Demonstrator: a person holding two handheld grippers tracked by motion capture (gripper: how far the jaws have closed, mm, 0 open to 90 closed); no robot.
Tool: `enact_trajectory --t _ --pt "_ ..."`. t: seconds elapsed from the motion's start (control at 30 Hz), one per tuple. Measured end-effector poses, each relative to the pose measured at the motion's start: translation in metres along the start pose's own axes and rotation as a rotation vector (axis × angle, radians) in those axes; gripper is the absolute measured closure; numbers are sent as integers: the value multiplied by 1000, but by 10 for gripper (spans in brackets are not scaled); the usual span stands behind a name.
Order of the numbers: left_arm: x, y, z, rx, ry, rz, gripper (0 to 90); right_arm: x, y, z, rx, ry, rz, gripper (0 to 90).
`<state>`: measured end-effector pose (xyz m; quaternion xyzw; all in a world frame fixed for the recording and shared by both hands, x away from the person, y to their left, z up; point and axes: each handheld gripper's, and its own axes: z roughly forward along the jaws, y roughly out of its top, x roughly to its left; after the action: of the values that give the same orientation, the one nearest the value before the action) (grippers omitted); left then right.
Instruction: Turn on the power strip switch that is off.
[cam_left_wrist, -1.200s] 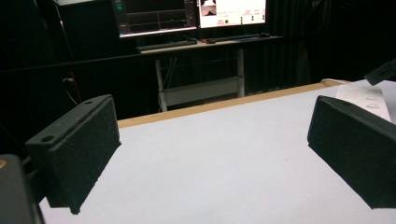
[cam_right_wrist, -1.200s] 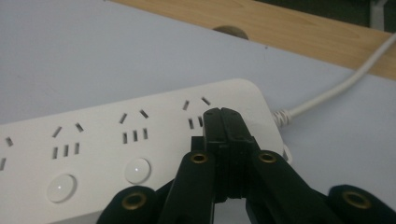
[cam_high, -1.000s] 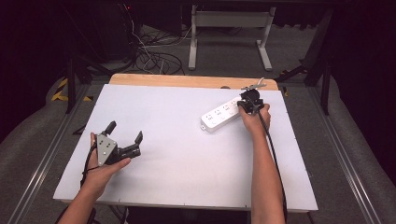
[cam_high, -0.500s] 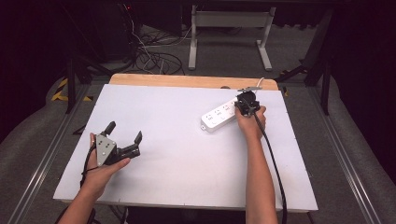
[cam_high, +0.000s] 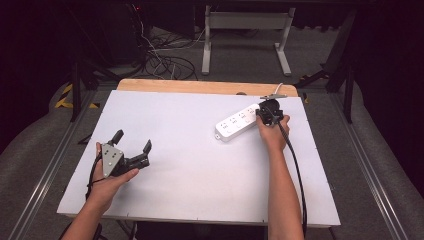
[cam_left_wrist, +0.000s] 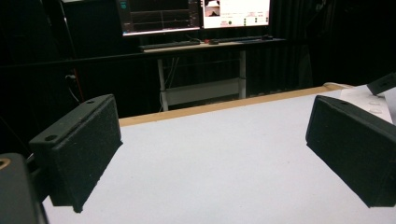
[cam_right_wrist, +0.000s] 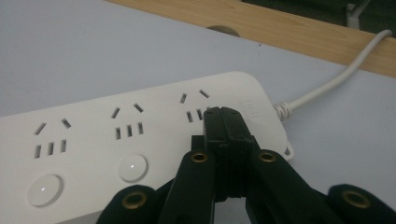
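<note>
Claw (cam_right_wrist: 224, 116) tips hide power strip (cam_right_wrist: 116, 149) switch.

- The right gripper (cam_high: 269, 111) sits a little nearer the power strip (cam_high: 239, 122) than a second ago, its closed fingers (cam_right_wrist: 224, 126) now over the strip's cord end.
- The right hand (cam_high: 272, 131) and forearm lie slightly further left on the counter (cam_high: 200, 165), the arm straighter.
- The power strip's near end looks marginally shifted; too slight to be sure.
</note>
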<state>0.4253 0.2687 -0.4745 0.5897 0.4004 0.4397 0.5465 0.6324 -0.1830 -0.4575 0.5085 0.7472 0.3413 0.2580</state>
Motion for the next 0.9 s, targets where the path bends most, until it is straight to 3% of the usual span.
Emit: enact_trajectory --t 0.37,0.5,0.9 --pt "0 0 0 -2 0 -3 42 -1 -2 1 2 14 25 900" --pt "-1 0 1 -1 -4 -2 44 2 -2 1 4 -10 -5 900" --pt "-1 0 1 1 -10 2 46 4 -1 2 12 -20 2 900"
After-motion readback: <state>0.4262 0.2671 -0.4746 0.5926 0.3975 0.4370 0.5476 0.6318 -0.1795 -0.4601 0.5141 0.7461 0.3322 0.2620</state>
